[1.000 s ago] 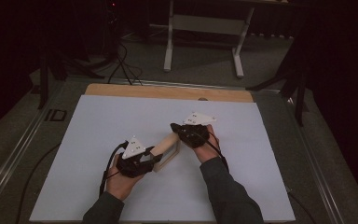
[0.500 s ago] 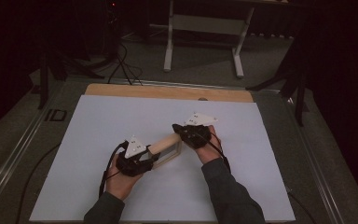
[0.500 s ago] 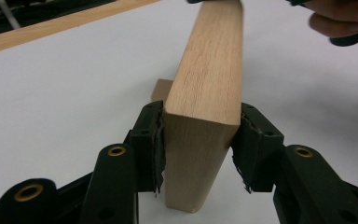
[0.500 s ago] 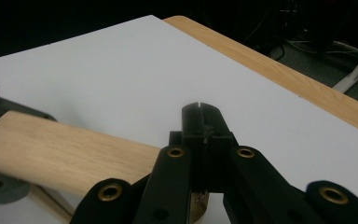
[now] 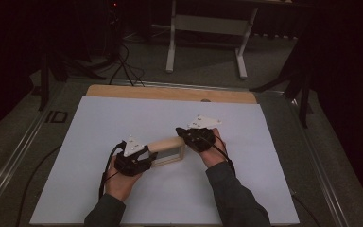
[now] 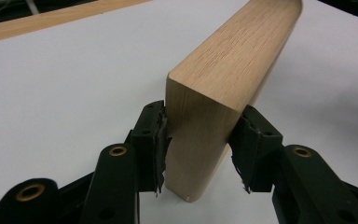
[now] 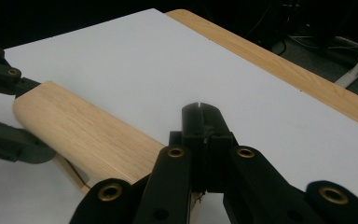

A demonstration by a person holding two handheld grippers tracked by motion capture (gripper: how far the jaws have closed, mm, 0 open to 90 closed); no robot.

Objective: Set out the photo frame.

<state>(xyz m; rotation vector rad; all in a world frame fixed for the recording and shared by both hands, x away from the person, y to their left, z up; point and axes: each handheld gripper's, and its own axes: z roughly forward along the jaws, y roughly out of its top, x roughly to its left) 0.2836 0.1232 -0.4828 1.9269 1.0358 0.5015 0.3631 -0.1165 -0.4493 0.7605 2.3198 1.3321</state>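
1 wooden frame (image 5: 166,151), pale oak with rounded edges, upright on the white counter (image 5: 123,118) between 2 tools: left tool (image 6: 198,154) clamped on its end, right tool (image 7: 204,140) closed together at the other end.

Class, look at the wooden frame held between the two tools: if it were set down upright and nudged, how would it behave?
The wooden frame looks rigid, solid-grained wood, so it should not flex. It is narrow for its height, so upright it would probably tip. Its corners are rounded and smooth, so the left tool might slip.
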